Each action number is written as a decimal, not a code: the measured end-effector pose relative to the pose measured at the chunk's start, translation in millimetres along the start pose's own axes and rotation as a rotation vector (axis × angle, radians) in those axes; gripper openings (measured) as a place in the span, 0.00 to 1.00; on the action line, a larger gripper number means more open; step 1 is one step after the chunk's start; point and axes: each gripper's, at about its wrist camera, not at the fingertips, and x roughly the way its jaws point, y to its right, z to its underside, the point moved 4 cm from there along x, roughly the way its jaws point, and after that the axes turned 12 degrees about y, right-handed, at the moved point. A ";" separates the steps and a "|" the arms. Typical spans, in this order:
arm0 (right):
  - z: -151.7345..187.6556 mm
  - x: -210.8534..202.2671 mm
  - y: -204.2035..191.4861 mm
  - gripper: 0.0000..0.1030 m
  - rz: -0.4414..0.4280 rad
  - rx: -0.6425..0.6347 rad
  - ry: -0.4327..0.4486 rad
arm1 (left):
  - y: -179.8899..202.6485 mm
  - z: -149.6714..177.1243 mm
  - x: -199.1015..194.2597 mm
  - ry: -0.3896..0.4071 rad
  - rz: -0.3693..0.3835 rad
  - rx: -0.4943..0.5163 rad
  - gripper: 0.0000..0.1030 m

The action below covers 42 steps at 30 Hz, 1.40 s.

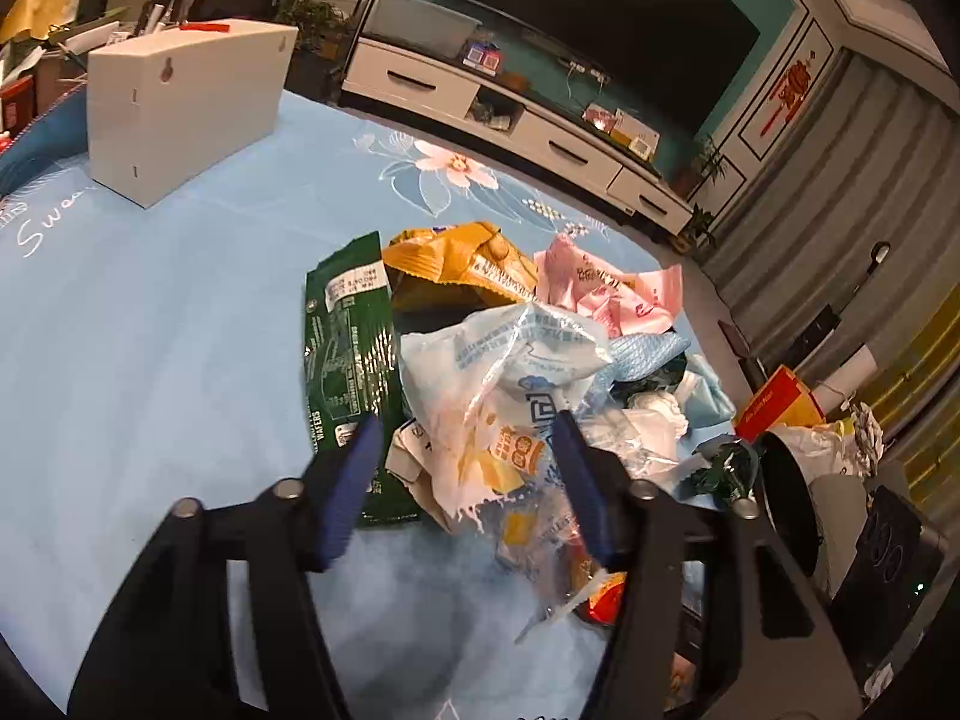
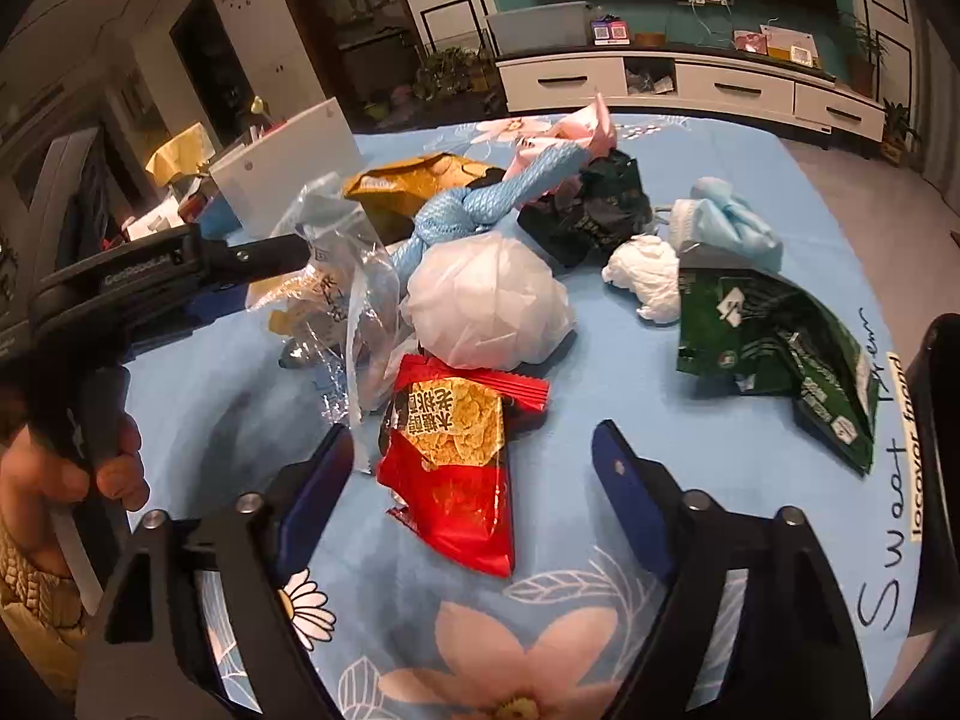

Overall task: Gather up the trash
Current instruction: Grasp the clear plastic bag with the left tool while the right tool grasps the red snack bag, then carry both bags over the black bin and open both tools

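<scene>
On the light blue flowered tablecloth a heap of wrappers lies spread out. Seen from the left wrist, the left gripper stands with its blue-padded fingers spread wide to either side of a crumpled clear-and-white plastic bag with blue print; whether the pads touch the film is hard to judge, as the bag bulges between them. Left of that bag lies a flat dark green wafer wrapper, behind it a mustard-yellow snack packet and a pink crumpled wrapper. A white rectangular box stands well apart, farther back on the cloth.

The right wrist view gives what the other hides: a red snack packet with yellow printing lying flat between the wide-open fingers of the right gripper, neither pad touching it. Just behind it sits a white crumpled plastic ball, with a knotted light blue mesh cloth running up behind. A second green torn wrapper lies to the right, near a small white paper wad. At the left edge of this view the left gripper's black body reaches into the clear bag.
</scene>
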 end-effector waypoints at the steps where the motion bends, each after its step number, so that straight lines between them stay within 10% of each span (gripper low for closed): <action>1: 0.5 1.9 -0.3 0.72 -0.003 0.000 -0.004 | -0.6 1.3 2.6 -0.010 0.008 -0.011 0.42; 15: 12.0 -3.9 -12.6 0.21 -0.023 -0.056 -0.041 | 13.4 12.6 -14.4 -0.008 0.100 0.006 0.05; 42: 5.3 -163.9 81.7 0.20 0.161 0.159 0.235 | 141.9 26.6 -101.3 0.039 0.317 0.198 0.02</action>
